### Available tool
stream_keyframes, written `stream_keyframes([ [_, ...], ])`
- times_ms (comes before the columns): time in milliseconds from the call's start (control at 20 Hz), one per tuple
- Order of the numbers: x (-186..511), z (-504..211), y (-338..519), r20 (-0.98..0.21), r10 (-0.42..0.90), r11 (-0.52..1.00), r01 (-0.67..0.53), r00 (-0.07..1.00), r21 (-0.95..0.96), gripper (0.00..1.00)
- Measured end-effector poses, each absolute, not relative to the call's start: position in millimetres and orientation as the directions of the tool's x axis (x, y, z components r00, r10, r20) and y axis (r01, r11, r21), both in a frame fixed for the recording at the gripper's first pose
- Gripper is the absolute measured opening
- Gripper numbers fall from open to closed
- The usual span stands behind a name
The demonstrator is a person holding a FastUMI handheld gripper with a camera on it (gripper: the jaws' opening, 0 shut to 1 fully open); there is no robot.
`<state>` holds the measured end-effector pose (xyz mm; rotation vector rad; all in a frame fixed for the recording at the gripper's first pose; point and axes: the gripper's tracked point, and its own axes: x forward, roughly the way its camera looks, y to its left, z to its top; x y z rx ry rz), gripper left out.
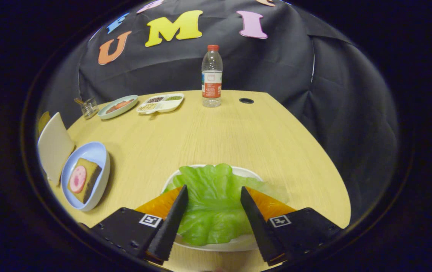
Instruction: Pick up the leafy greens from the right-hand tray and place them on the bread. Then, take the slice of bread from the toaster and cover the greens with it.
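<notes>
Between my spread fingers: lettuce leaf [212, 200] on white tray [216, 247] | gripper [212, 190] open, empty | I descend, pinch leaf centre | bread [84, 179] at 9 o'clock.

**Gripper poised with fingers spread**

The gripper [214, 193] points forward and slightly down, its two fingers [172, 223] held well apart, neither tip pressing on anything. Both taper to narrow points with ridged inner faces, and each base carries a small square marker.
</notes>
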<state>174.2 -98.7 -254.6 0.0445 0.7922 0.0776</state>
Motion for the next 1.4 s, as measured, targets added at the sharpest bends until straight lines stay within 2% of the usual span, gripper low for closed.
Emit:
stream_keyframes([
  [100, 173, -255, -92, -0.704, 0.113, 0.993, -0.088, 0.701, 0.072, 0.87],
  [150, 176, -255, -92, -0.698, 0.11, 0.994, -0.091, 0.707, 0.064, 0.64],
  [350, 172, -254, -84, -0.683, 0.149, 0.989, -0.105, 0.715, 0.106, 0.13],
  [450, 177, -254, -84, -0.683, 0.154, 0.987, -0.078, 0.714, 0.141, 0.01],
  [800, 170, -211, -86, -0.578, 0.196, 0.96, -0.036, 0.792, 0.277, 0.0],
  [1400, 147, -116, -46, -0.404, 0.283, 0.917, -0.122, 0.87, 0.38, 0.0],
])
